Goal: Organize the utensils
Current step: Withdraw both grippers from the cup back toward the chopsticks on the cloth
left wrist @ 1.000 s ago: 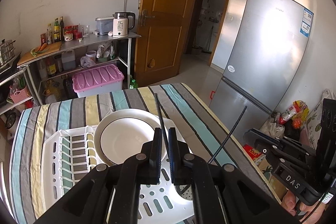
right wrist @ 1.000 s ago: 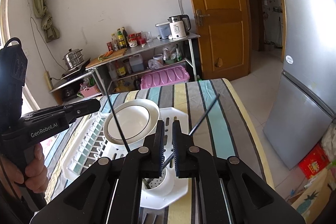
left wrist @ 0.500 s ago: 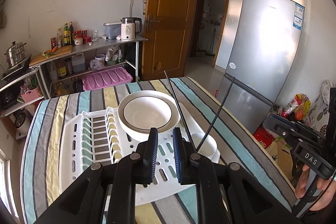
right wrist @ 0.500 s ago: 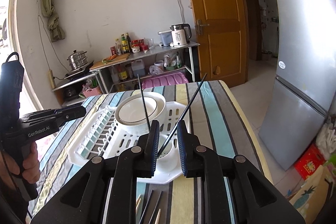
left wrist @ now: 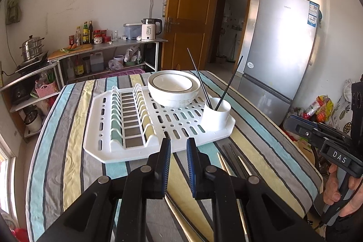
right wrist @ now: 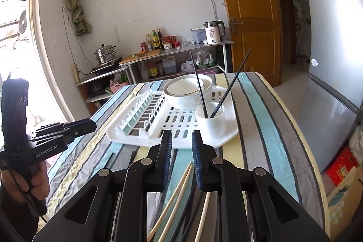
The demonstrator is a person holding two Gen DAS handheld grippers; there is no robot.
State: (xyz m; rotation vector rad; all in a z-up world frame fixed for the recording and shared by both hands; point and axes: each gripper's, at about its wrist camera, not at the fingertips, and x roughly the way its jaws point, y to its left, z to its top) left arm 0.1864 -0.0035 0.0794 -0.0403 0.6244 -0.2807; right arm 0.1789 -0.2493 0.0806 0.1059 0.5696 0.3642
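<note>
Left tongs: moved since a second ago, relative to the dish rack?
Yes. The left tongs have pulled back toward the table's near edge: earlier they sat over the dish rack beside the bowl; now they are short of its front edge, empty.

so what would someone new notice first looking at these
Probably the white dish rack in the middle of the striped tablecloth, with a white bowl at its far end. Next, the two black chopsticks leaning apart in the white cup at the rack's right corner. Closer in, more chopsticks, pale and dark, lie loose on the cloth under the right gripper, whose jaws are empty.
</note>
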